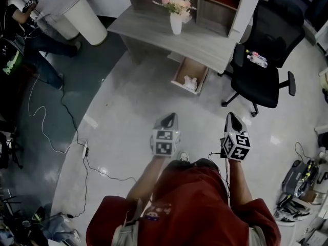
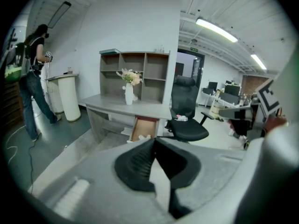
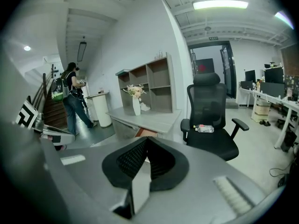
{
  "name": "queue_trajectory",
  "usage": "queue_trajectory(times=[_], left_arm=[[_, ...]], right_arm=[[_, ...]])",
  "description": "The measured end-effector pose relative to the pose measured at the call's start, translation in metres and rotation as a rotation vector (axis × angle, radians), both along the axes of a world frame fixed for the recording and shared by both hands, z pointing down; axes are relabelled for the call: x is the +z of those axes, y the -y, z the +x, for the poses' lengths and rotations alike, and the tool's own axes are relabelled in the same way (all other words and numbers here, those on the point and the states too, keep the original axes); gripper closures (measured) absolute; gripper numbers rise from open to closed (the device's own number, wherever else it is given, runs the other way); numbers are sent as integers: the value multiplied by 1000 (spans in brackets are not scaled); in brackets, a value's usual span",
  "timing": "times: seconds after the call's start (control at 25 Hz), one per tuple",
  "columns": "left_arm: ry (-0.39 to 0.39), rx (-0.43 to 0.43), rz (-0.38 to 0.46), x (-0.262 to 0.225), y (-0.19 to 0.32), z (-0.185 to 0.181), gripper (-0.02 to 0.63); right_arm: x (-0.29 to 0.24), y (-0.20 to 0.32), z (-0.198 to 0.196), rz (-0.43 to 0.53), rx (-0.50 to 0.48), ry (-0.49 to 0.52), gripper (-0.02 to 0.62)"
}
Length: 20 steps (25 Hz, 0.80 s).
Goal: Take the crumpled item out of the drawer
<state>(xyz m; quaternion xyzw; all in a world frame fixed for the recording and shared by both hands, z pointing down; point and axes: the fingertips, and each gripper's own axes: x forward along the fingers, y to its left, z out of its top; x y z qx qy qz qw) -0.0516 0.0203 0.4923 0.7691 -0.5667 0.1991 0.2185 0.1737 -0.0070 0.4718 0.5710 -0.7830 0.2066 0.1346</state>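
Note:
A wooden drawer (image 1: 180, 72) stands pulled open under the grey desk (image 1: 205, 42), with a crumpled white item (image 1: 190, 82) lying inside. Both grippers hang over the floor, well short of the drawer. My left gripper (image 1: 171, 116) points toward it with its jaws shut and empty. My right gripper (image 1: 229, 116) is beside it, also shut and empty. In the left gripper view, the drawer (image 2: 143, 126) and the crumpled item (image 2: 145, 137) show just beyond the closed gripper tips (image 2: 154, 141). In the right gripper view, the closed gripper tips (image 3: 147, 139) cover most of the drawer.
A black office chair (image 1: 261, 60) with a bottle (image 1: 257, 59) on its seat stands right of the drawer. On the desk is a white vase of flowers (image 1: 176, 15). A white pedestal (image 1: 84, 15) and a person (image 1: 31, 45) are far left. A cable (image 1: 66, 137) trails across the floor.

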Motion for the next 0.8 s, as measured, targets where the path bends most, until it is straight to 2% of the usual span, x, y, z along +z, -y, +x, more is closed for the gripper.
queue_trajectory(times=[0.36, 0.8], left_arm=[[7, -44, -16, 11, 56, -11, 607], [17, -163, -18, 5, 166, -9, 607]], right_arm=[[10, 69, -15, -6, -46, 12, 594], [7, 210, -26, -4, -182, 25, 594]])
